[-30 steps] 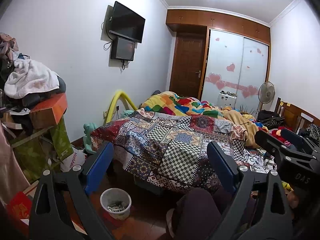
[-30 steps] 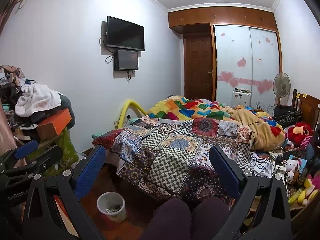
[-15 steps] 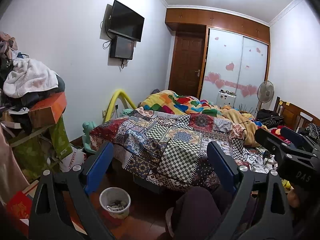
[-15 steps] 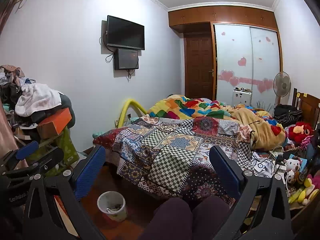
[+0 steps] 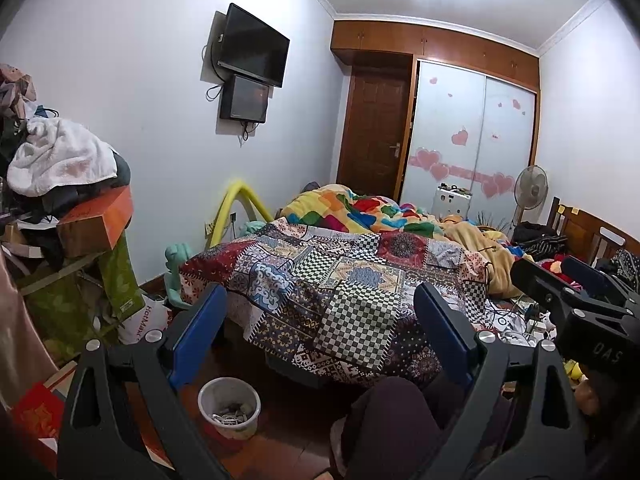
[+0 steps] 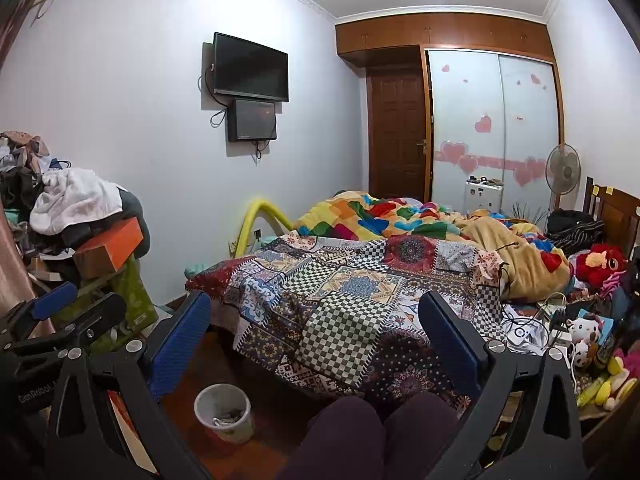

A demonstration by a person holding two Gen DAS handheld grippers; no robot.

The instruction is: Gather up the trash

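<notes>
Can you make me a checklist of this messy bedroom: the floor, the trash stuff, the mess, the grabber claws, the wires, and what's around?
Surface: dark wood floor, mostly bare near the bin.
Job's things: white trash bin on the floor, some scraps inside.
Clutter: clothes pile on an orange box; toys by the bed.
Grippers: left gripper open, empty; right gripper open, empty.
Cables: white wires on the bed's right edge.
Surroundings: patchwork quilt, wall TV, fan.
</notes>
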